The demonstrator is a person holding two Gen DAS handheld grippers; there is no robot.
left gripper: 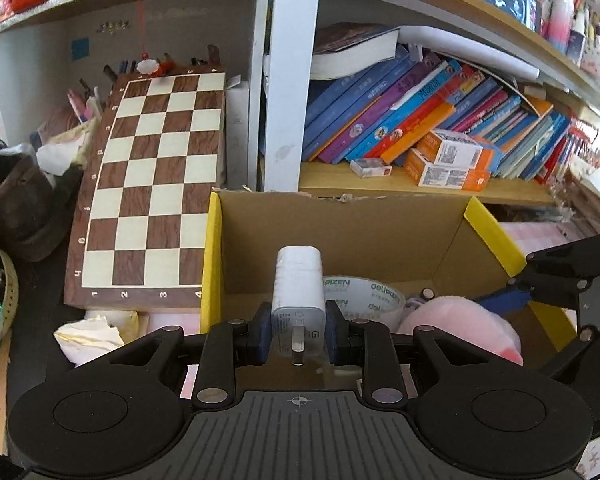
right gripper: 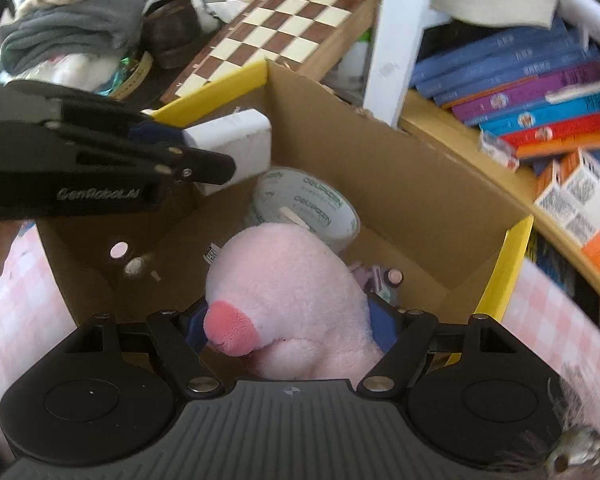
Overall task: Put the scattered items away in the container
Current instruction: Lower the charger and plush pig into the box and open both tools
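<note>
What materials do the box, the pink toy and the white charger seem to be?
Box: brown corrugated cardboard, matte, torn rim. Pink plush toy: soft fuzzy fabric, visible pile. White charger: likely smooth hard plastic with a slight sheen; its prong looks metallic.

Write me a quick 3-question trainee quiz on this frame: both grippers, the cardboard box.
1. True or false: the left gripper is shut on the white charger.
2. Which item does the right gripper hold? A) a book B) the pink plush toy C) a chessboard
3. Fill in: lying on the floor of the cardboard box, behind the plush, is a roll of ____.

Key
1. True; its blue pads press both sides of the charger, held above the open box.
2. B; the plush sits between the pads, low inside the box.
3. Tape; the tape roll lies near the back wall.
</note>
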